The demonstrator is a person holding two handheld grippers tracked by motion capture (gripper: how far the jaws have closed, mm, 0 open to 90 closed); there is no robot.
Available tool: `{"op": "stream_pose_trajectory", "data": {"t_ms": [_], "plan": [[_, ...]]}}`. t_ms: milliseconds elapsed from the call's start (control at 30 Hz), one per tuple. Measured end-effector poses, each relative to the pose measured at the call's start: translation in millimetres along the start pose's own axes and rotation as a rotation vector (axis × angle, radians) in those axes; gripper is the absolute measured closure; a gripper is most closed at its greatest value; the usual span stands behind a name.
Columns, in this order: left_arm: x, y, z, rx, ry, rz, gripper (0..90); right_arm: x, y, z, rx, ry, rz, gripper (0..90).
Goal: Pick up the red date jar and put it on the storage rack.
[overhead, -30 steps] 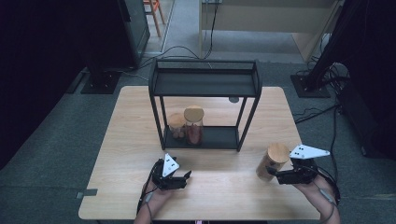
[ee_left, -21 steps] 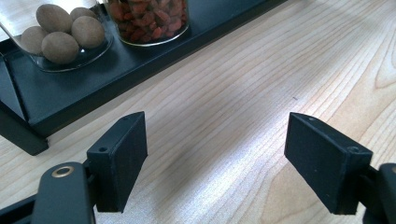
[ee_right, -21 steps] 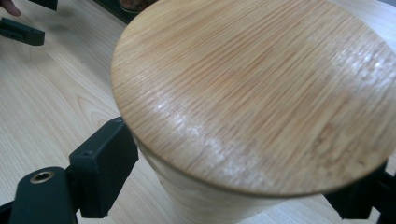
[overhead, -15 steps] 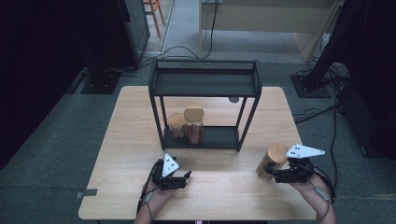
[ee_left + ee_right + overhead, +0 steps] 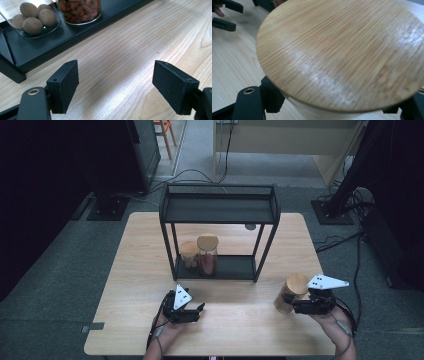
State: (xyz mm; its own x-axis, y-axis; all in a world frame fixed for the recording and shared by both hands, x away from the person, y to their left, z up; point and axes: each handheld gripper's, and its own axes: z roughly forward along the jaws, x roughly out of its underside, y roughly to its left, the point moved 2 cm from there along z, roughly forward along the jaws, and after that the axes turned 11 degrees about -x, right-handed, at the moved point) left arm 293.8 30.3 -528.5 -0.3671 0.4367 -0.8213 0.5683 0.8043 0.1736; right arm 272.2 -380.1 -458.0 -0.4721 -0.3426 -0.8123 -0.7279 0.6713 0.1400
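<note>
A: Bamboo lid up close means your right tongs (image 5: 287, 301) have just been closing on the jar (image 5: 291, 293). They are now clamped on its body just under the lid (image 5: 342, 52), a black jaw at each side.

B: So where does that jar stand?

A: On the counter (image 5: 130, 285), near its right front, well apart from the rack (image 5: 218, 210). It looks slightly tilted in the high view. With the grip made, I judge you are ready to lift it, likely toward the rack, where two jars (image 5: 207, 252) already stand on the lower shelf.

B: And my left tongs (image 5: 196, 310)?

A: Apart and empty. They hover low over bare wood in front of the rack, nothing between the pads (image 5: 65, 85).

B: What can you not make out?

A: The lid hides the jar's contents and most of its wall in the right gripper view. I cannot tell whether its base rests flat on the counter. In the left gripper view the two jars are cut off at the top: one holds round brown pieces, the other small red ones.
</note>
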Motion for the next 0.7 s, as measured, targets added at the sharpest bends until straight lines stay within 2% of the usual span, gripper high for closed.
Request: {"op": "stream_pose_trajectory", "data": {"t_ms": [433,700], "plan": [[0.0,0.2,-0.1,0.0,-0.003,0.0,21.6,-2.5,0.4,-0.8,0.007,-0.012,0.019,25.1],[0.0,-0.1,0.0,0.001,0.0,0.001,21.6,-9.8,6.8,0.0,0.017,-0.007,0.018,25.1]]}}
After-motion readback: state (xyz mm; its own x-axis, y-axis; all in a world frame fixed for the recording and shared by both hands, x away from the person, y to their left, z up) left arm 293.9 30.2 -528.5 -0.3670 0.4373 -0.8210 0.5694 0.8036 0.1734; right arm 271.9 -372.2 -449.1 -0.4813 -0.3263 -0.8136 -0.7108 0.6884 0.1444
